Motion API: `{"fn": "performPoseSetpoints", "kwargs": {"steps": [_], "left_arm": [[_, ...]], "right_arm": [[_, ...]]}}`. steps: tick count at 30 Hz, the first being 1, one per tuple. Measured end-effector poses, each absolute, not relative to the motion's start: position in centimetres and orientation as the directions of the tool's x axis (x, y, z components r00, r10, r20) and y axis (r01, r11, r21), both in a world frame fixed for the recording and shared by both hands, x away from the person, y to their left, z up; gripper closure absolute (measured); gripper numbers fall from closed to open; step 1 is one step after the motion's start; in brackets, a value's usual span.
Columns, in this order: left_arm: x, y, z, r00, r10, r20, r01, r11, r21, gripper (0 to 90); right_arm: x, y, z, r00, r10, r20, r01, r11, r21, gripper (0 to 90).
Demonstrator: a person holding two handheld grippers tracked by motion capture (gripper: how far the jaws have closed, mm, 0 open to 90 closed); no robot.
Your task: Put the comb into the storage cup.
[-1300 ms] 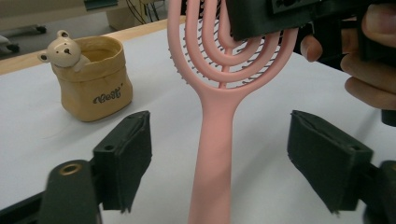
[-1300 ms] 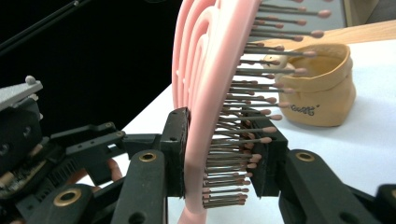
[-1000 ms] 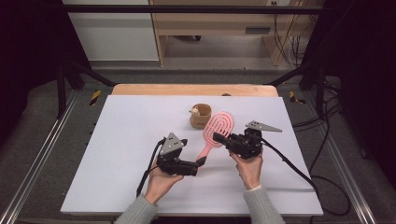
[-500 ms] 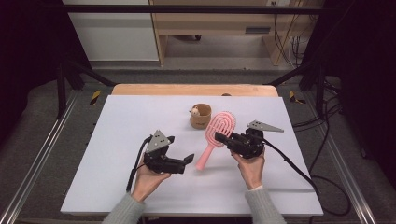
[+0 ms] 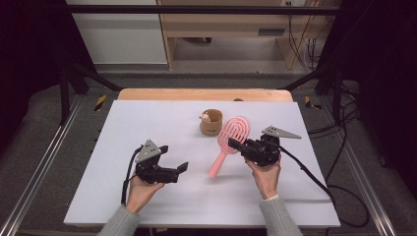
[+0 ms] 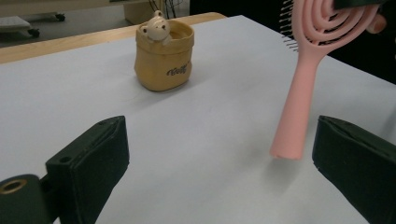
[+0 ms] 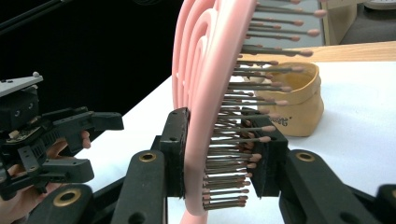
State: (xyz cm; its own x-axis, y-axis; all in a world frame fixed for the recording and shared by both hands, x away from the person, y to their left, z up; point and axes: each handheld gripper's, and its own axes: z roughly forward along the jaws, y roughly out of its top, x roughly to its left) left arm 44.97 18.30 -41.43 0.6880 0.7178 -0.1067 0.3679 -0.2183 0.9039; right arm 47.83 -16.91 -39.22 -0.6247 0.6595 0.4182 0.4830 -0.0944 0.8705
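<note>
Two grippers sit over the white tabletop (image 5: 147,123), each carried by one hand coming in from the near edge. The left gripper (image 5: 183,167) lies low at the near left and points level toward the middle, jaws spread wide with nothing between them. The right gripper (image 5: 235,144) is at the near right, pointing left and slightly away, jaws clamped on the head of a pink hairbrush (image 5: 228,143). The brush hangs tilted: head up in the grip, handle slanting down and toward the person, its end at or just above the tabletop; contact cannot be told.

Left gripper view: looks between its two open black jaws across bare tabletop. The brush handle (image 6: 299,98) comes down at the right, its end just inside the right-hand jaw but apart from it. A shadow lies under the handle end.

Right gripper view: shows the grip close up. One pad presses the smooth pink back of the brush (image 7: 205,93), the other sits in among the bristles. The left gripper (image 7: 105,140) appears farther off at the left, open.

One small tan pot (image 5: 211,122) stands upright on the tabletop just behind the brush head, apart from both grippers. A small animal figure (image 6: 156,25) pokes out over its rim; the rest of the inside cannot be made out.
</note>
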Motion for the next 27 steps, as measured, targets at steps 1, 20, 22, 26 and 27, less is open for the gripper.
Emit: {"fn": "performPoseSetpoints", "kwargs": {"steps": [1, 20, 22, 26, 27], "left_arm": [[45.0, 18.6, -41.5, 0.686, 0.72, -0.106, 0.367, -0.217, 0.904, 3.6], [44.8, 23.4, -43.3, 0.624, 0.777, -0.088, 0.362, -0.187, 0.913, 3.6], [44.8, 24.0, -43.5, 0.615, 0.784, -0.083, 0.364, -0.189, 0.912, 3.6], [44.8, 25.0, -44.0, 0.603, 0.793, -0.082, 0.369, -0.186, 0.911, 3.6], [44.8, 25.1, -44.1, 0.602, 0.794, -0.082, 0.368, -0.185, 0.911, 3.6]], "right_arm": [[47.8, -16.9, -39.2, -0.624, 0.659, 0.419, 0.483, -0.096, 0.87, 64.1], [48.0, -17.3, -38.9, -0.62, 0.667, 0.413, 0.482, -0.092, 0.871, 64.1], [48.0, -17.3, -38.9, -0.62, 0.668, 0.412, 0.481, -0.092, 0.872, 64.1], [48.0, -17.4, -38.8, -0.619, 0.669, 0.411, 0.477, -0.096, 0.873, 64.1], [48.0, -17.4, -38.8, -0.616, 0.672, 0.411, 0.477, -0.097, 0.873, 64.1]]}}
